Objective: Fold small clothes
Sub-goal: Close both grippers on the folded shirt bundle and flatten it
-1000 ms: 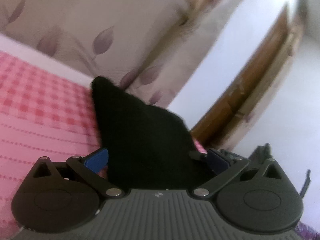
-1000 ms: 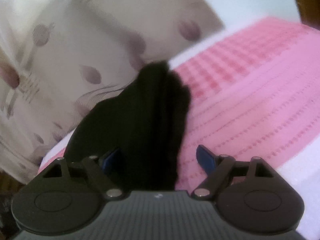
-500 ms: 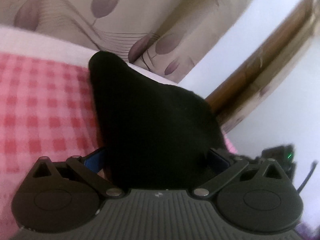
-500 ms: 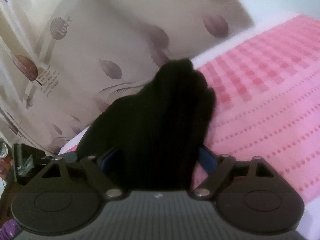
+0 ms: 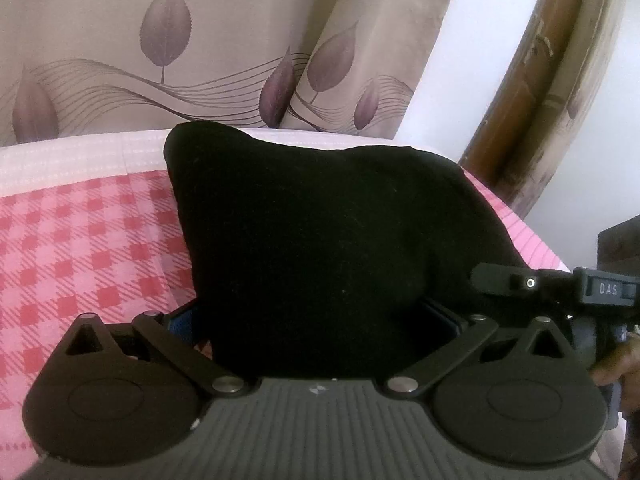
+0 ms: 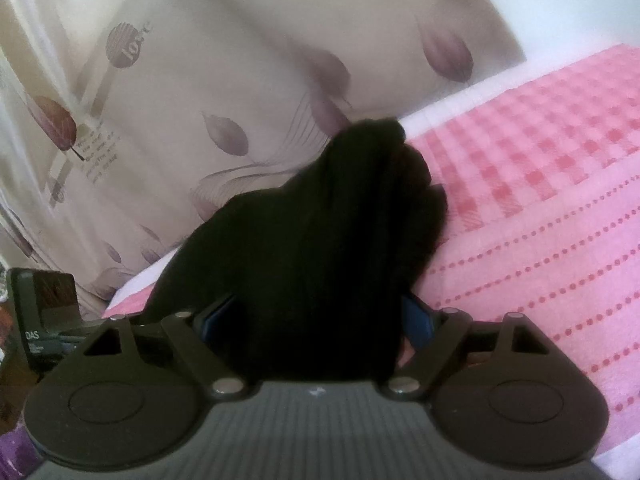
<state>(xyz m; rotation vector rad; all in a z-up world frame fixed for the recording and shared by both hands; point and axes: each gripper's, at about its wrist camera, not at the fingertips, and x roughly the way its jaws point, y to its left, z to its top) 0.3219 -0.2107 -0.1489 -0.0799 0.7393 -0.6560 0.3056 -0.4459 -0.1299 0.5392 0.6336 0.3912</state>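
the left claw (image 5: 316, 320) is showing a ribbed grey body, black round link plates, silver pivot screws and blue pads (image 5: 182, 320); the right claw (image 6: 320, 316) is looking identical.

1. A pink bedspread (image 5: 92, 248) with red checks lies ahead of the claw and to its left.
2. Beyond it hangs a beige curtain (image 5: 224, 40) printed with purple leaves.
3. A brown wooden door frame (image 5: 520, 92) stands ahead to the right, against a white wall (image 5: 476, 60).

A black garment (image 5: 320, 240) is lying on a bed (image 5: 80, 248) showing pink-and-red checks, while a beige curtain (image 5: 200, 40) is displaying purple leaves.
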